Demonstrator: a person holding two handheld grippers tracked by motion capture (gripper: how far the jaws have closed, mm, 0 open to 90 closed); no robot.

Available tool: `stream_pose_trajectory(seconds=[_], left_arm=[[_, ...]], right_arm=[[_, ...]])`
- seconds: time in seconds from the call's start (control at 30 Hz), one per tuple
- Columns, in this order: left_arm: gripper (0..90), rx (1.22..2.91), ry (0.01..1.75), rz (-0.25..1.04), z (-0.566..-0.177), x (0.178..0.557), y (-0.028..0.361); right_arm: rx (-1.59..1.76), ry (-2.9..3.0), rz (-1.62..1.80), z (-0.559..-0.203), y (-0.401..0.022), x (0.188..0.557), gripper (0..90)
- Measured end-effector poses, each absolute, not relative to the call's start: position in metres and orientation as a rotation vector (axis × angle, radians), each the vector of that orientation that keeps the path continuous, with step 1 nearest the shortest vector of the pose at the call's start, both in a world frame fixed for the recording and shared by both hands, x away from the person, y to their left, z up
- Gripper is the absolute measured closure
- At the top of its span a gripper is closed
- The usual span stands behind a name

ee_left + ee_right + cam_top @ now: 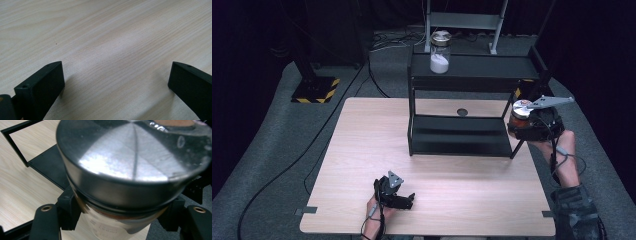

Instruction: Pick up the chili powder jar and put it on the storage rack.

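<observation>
Your right gripper (523, 120) is clenched on the metal-lidded jar (130, 170), held off the bench (362, 150) beside the black shelf rack (462, 135), likely for shelving. Your left gripper (399, 196) rests released on the bench, out of the way.

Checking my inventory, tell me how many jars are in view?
2. One jar with white powder stands on the black shelf's top tier; one metal-lidded jar is clamped in the right hand-held gripper beside the shelf.
</observation>
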State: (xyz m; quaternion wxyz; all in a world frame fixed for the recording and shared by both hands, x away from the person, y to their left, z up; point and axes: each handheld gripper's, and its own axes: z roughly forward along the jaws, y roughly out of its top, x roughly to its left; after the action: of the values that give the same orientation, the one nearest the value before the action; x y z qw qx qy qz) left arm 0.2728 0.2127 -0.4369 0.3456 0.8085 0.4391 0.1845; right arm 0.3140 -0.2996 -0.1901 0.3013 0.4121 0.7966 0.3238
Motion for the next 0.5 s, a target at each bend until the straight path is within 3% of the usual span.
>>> stream_pose_trajectory(seconds=[0.5], left_arm=[[0.3, 2.098, 1.140, 0.478, -0.437, 0.273, 0.213]], right_arm=[[1.092, 2.122, 0.836, -0.176, -0.296, 0.329, 30.9]])
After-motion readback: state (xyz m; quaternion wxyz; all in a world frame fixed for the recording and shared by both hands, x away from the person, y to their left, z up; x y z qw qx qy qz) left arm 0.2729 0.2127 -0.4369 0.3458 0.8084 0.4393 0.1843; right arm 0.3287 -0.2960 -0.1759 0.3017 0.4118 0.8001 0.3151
